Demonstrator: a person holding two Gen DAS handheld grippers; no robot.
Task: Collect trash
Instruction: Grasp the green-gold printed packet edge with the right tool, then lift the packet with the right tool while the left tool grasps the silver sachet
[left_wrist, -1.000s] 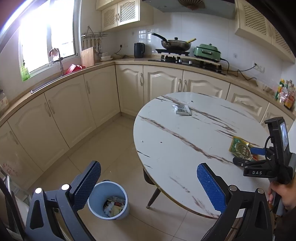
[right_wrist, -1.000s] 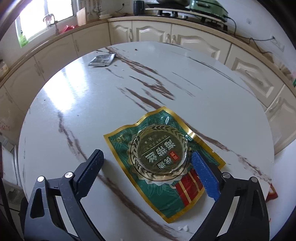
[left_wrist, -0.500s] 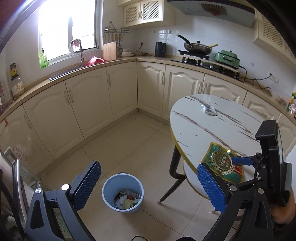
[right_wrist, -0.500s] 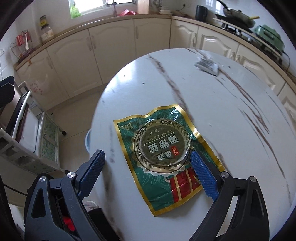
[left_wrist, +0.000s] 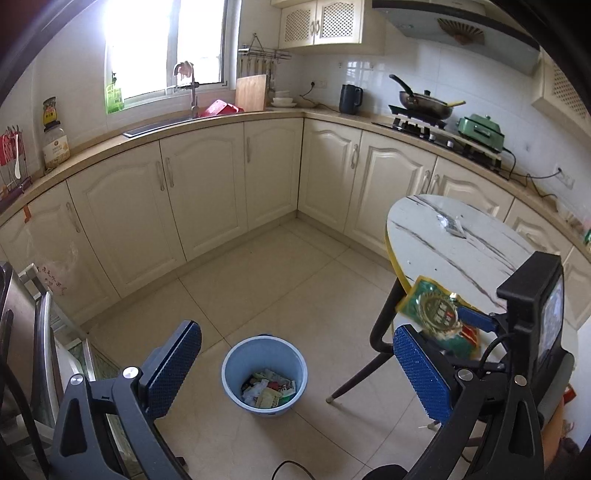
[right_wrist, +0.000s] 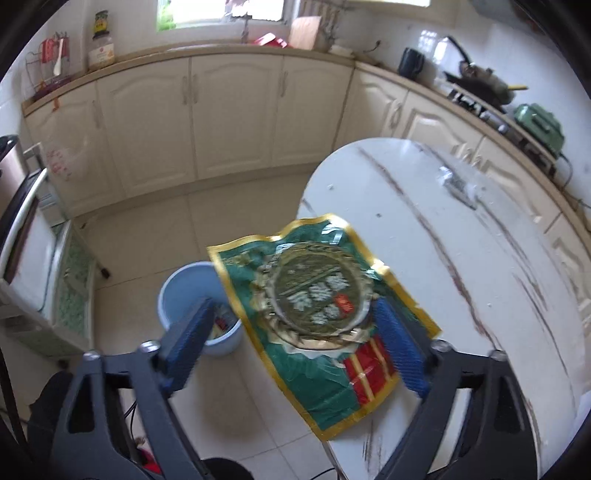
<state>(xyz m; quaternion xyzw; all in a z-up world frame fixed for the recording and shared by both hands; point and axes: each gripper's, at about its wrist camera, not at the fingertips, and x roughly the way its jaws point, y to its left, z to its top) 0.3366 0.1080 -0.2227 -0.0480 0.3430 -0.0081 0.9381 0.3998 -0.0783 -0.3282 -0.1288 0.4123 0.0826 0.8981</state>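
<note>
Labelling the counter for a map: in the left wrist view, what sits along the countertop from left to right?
Jar → faucet → cutting board → kettle → wok → green electric pot.

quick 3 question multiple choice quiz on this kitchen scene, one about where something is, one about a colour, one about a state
1. Where does the green snack packet lie?
A. wholly inside the bin
B. hanging over the edge of the round table
C. on the counter by the sink

2. What colour is the waste bin on the floor?
A. light blue
B. red
C. black

3. What is the state of the waste bin?
A. empty
B. tipped on its side
C. upright with wrappers inside

Answers:
1. B, since part of the packet juts past the table rim over the floor, between the fingers of the right gripper.
2. A, since both views show a pale blue wall and rim.
3. C, since the left wrist view looks down onto wrappers at its bottom.
</note>
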